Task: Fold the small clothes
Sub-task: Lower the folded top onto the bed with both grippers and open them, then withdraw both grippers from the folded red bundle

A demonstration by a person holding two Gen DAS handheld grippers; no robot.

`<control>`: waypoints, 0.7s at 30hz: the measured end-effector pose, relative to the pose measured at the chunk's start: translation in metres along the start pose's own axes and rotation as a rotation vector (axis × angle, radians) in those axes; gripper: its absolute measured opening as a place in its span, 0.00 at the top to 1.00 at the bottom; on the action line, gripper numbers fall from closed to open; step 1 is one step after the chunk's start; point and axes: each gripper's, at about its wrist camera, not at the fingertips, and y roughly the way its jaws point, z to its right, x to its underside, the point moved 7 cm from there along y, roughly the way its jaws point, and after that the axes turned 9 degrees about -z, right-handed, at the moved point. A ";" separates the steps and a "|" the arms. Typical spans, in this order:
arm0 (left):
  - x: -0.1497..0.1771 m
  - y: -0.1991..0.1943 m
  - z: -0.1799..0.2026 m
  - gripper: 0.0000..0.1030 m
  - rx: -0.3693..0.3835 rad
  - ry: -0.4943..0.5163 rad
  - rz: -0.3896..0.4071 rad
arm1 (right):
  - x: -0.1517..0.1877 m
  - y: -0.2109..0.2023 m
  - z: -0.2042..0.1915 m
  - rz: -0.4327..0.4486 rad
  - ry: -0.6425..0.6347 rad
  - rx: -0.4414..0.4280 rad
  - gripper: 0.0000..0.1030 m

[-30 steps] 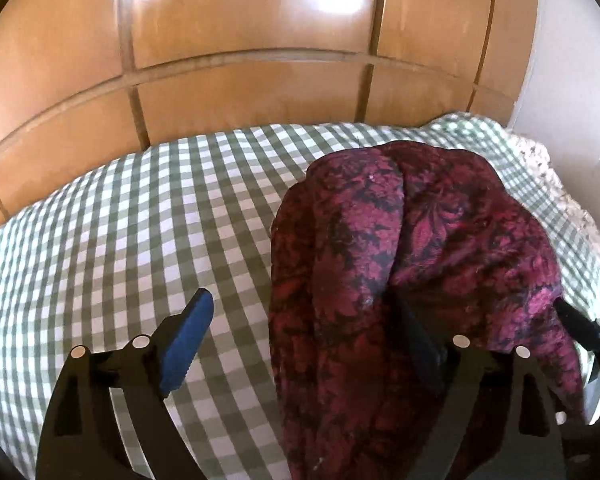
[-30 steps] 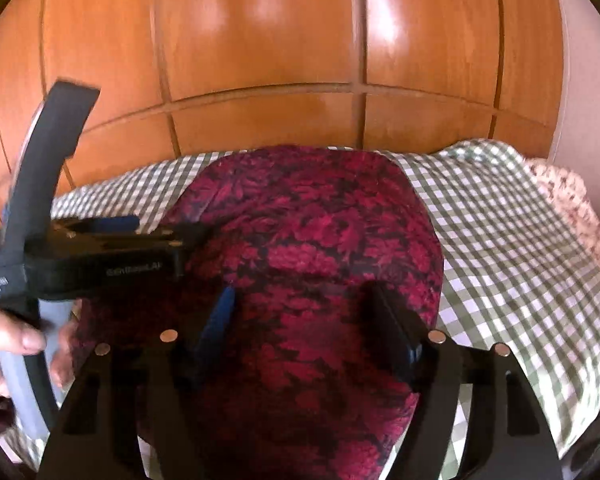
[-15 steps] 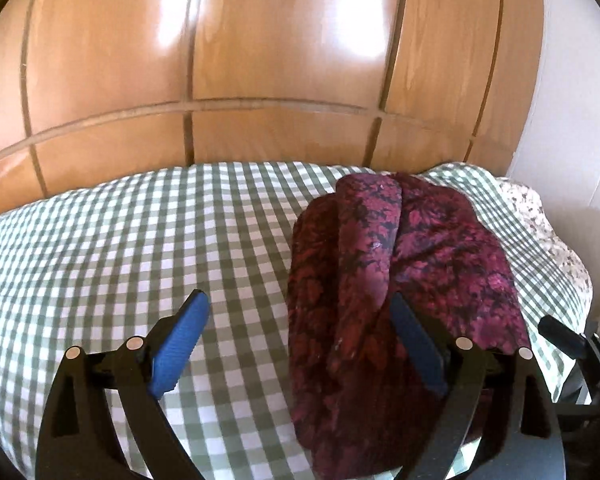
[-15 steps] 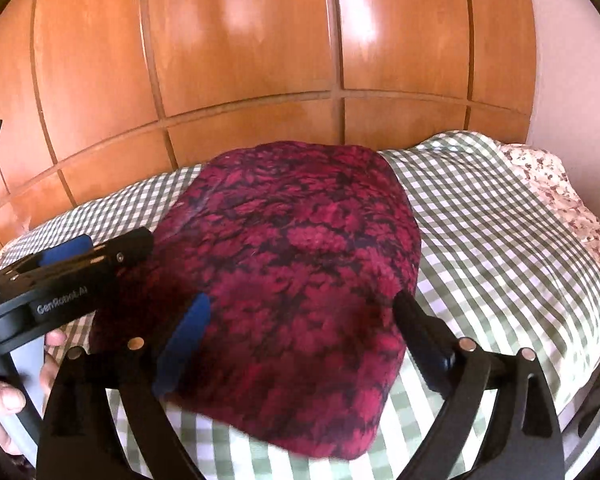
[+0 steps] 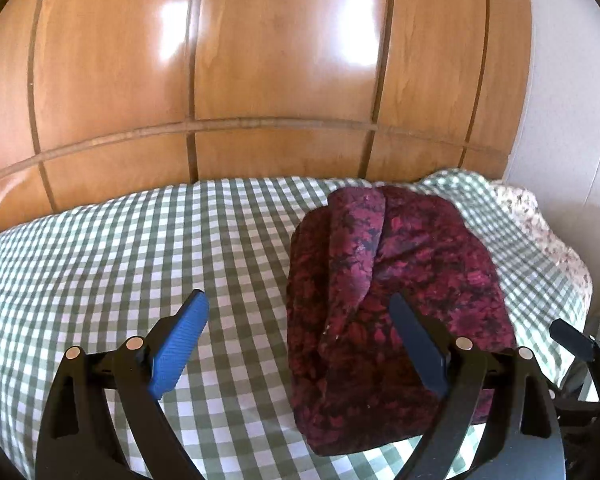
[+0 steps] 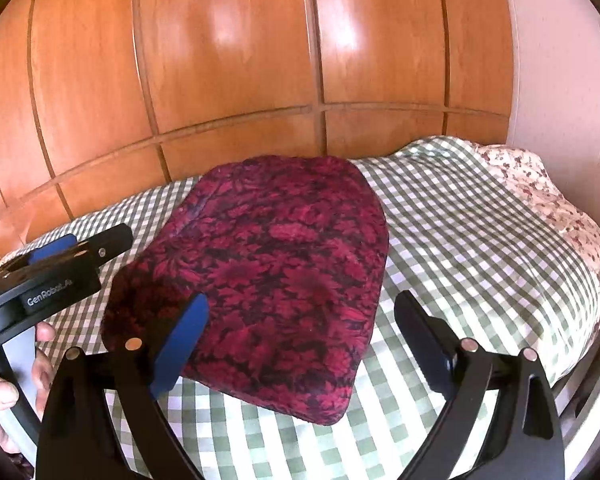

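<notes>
The folded red floral garment (image 5: 396,304) lay flat on the green-checked bedsheet (image 5: 140,248), toward the bed's right side, before the wooden panelled wall (image 5: 260,60). The left tongs (image 5: 296,340) stood wide open and held nothing; the cloth lay ahead and to their right, partly behind the right finger. The right tongs (image 6: 300,340) were likewise spread wide and empty, the garment (image 6: 276,248) ahead between the fingers, leaning left. A flowered cloth (image 6: 540,184) lay at the bed's far right.
</notes>
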 end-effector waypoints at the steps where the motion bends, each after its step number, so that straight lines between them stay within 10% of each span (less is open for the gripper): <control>1: 0.002 0.006 0.000 0.12 -0.012 0.005 -0.012 | 0.003 0.005 -0.001 -0.016 -0.001 0.004 0.09; 8: 0.019 0.057 -0.008 0.09 -0.019 0.002 -0.133 | 0.028 0.049 -0.010 -0.145 0.001 0.002 0.09; 21: 0.024 -0.005 -0.038 0.09 -0.012 -0.069 -0.029 | 0.006 -0.014 -0.015 -0.016 0.035 0.076 0.02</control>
